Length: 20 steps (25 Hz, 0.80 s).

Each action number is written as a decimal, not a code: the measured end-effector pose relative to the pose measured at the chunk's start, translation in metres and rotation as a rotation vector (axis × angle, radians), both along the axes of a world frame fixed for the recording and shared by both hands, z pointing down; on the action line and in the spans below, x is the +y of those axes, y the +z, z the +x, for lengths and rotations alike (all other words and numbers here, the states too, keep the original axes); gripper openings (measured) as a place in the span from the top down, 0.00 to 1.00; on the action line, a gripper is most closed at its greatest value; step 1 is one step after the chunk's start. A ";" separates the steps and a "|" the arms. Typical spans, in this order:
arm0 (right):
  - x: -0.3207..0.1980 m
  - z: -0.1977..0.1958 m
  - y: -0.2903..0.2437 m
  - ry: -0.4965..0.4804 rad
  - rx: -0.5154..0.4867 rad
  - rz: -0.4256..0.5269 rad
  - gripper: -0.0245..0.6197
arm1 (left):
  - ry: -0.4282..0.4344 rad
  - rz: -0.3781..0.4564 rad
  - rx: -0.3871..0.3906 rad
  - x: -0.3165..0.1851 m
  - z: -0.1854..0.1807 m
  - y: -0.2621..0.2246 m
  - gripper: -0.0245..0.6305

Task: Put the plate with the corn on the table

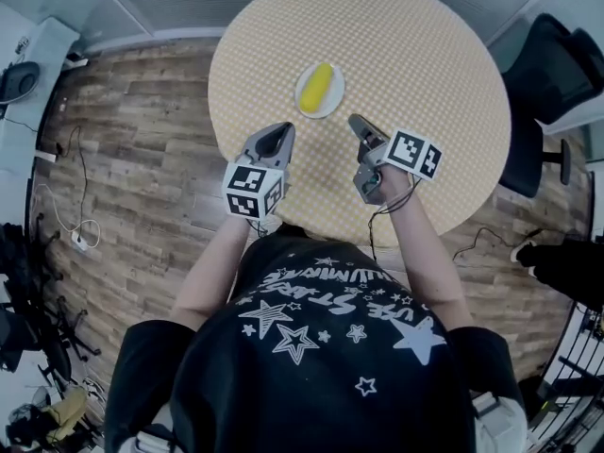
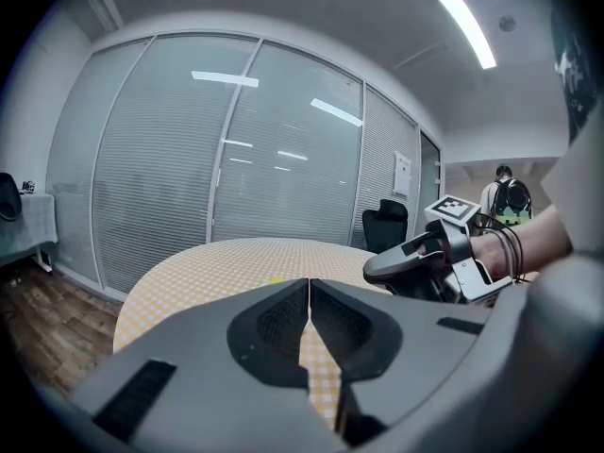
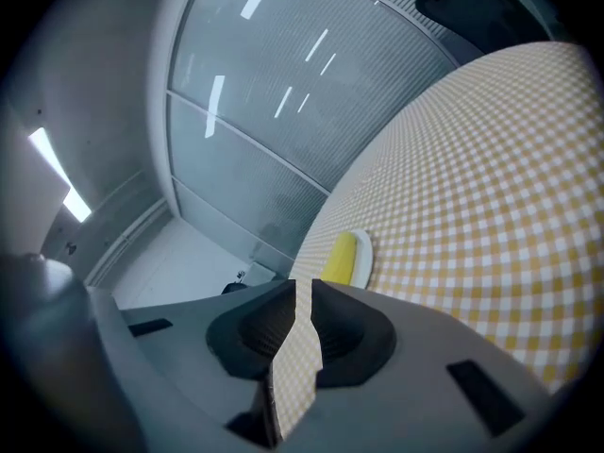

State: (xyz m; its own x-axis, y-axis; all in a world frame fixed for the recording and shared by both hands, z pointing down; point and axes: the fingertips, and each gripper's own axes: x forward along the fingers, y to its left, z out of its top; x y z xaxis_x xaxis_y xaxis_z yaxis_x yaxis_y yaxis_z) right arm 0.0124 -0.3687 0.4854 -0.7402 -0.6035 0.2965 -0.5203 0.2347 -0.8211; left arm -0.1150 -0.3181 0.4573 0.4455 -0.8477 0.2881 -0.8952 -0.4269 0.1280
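A yellow corn cob (image 1: 317,88) lies on a small white plate (image 1: 336,97), which rests on the round table (image 1: 415,55) with a yellow checked cloth. Both grippers hover over the table's near side, a little short of the plate. My left gripper (image 1: 283,132) points at the plate's left, jaws together and empty. My right gripper (image 1: 355,121) is just right of the plate, jaws nearly touching with nothing between them. In the right gripper view the corn (image 3: 340,256) and plate (image 3: 363,256) sit just beyond the right gripper (image 3: 304,286). The left gripper (image 2: 309,283) sees the right gripper (image 2: 396,267) beside it.
A black office chair (image 1: 557,64) stands right of the table, and another chair (image 2: 385,225) is behind it by the glass wall. Cables (image 1: 75,225) lie on the wooden floor at left. A person (image 2: 505,192) stands far off in the room.
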 end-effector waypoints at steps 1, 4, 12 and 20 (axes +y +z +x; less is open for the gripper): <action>0.006 0.003 -0.006 -0.013 0.000 0.026 0.86 | -0.001 0.005 -0.002 0.005 0.005 -0.003 0.94; 0.026 0.014 -0.020 -0.036 0.005 0.096 0.87 | 0.000 0.022 -0.004 0.021 0.021 -0.012 0.94; 0.088 0.055 -0.033 -0.094 0.129 0.285 0.88 | -0.029 0.035 -0.008 0.067 0.060 -0.026 0.94; 0.122 0.082 -0.020 -0.099 0.255 0.376 0.88 | -0.079 0.008 -0.009 0.115 0.086 -0.022 0.94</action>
